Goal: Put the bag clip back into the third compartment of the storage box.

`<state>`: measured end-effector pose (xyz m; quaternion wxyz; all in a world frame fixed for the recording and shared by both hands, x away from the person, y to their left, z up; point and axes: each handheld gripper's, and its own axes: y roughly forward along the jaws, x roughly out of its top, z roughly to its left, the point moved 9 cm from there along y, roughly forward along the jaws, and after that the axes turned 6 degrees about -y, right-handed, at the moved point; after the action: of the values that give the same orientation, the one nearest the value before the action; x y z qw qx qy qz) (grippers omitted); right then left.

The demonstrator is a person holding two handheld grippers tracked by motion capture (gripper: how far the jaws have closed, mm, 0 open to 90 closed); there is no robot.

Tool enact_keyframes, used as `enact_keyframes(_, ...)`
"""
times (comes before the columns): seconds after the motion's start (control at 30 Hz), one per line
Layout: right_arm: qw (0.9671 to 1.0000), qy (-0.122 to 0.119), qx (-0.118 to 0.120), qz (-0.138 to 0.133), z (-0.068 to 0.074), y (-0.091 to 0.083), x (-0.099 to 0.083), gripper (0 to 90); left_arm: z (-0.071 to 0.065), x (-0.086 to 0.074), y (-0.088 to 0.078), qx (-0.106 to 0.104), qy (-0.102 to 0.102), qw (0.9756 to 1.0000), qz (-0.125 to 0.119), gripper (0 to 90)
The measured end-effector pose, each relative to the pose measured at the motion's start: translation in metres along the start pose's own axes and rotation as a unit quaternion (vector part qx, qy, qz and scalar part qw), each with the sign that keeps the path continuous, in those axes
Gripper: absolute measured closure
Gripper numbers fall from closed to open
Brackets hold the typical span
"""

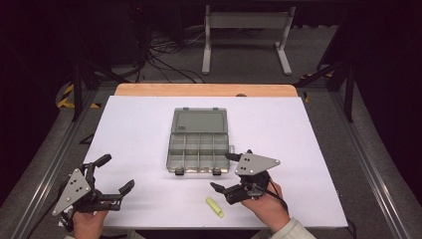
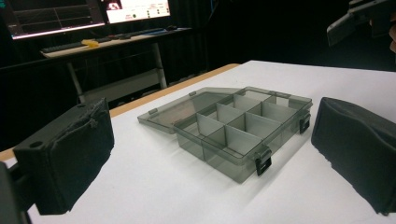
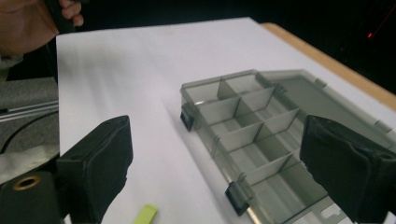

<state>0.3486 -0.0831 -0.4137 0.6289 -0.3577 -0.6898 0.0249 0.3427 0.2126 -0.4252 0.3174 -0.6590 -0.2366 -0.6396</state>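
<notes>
One clear grey box (image 1: 198,142) with its lid laid open is seen in the middle of the white table (image 1: 129,129). Eight small bins are counted inside. One yellow-green stick (image 1: 215,207) lies near the front edge, just beside the right gripper (image 1: 222,171). The left gripper (image 1: 115,173) is held well apart, with bare table around it. Both pairs of jaws are kept apart, and nothing is gripped. A dark room is seen behind.
</notes>
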Motion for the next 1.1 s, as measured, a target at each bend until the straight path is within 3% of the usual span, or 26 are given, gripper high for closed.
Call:
enact_keyframes(0.27,0.9986,0.007,0.012,0.051,0.011,0.008,-0.008,16.3,0.0,0.001,0.0,-0.001,0.0,1.0,-0.002,0.0)
enact_keyframes(0.4,0.9954,0.02,0.028,0.09,0.018,0.015,-0.016,17.0,-0.001,0.001,0.001,-0.002,0.001,1.0,-0.002,0.0)
enact_keyframes(0.5,0.9912,0.025,0.044,0.122,0.023,0.02,-0.025,17.4,-0.001,0.001,0.001,-0.003,0.0,1.0,-0.001,0.0)
enact_keyframes(0.53,0.9912,0.025,0.044,0.122,0.023,0.02,-0.025,17.4,-0.001,0.001,0.001,-0.003,0.0,1.0,-0.001,0.0)
enact_keyframes(0.57,0.9884,0.03,0.051,0.14,0.026,0.023,-0.029,17.5,-0.001,0.001,0.001,-0.003,0.0,1.0,-0.001,0.0)
enact_keyframes(0.73,0.9806,0.035,0.071,0.179,0.033,0.029,-0.039,18.8,-0.001,0.001,0.001,-0.003,0.0,1.0,-0.001,0.0)
enact_keyframes(0.8,0.9792,0.036,0.074,0.185,0.034,0.03,-0.041,19.1,0.0,0.001,0.001,-0.003,0.002,1.0,0.0,0.0)
enact_keyframes(0.97,0.9715,0.037,0.084,0.219,0.04,0.036,-0.05,20.8,-0.001,0.001,0.002,-0.003,0.0,1.0,-0.002,0.0)
enact_keyframes(1.0,0.9715,0.037,0.084,0.219,0.04,0.036,-0.05,20.8,-0.001,0.001,0.002,-0.003,0.0,1.0,-0.002,0.0)
enact_keyframes(1.03,0.9686,0.04,0.087,0.23,0.043,0.037,-0.053,21.5,-0.001,0.001,0.002,-0.003,0.0,1.0,-0.002,0.0)
enact_keyframes(1.1,0.967,0.043,0.089,0.235,0.044,0.038,-0.054,21.9,-0.001,0.001,0.002,-0.003,0.001,1.0,-0.001,0.0)
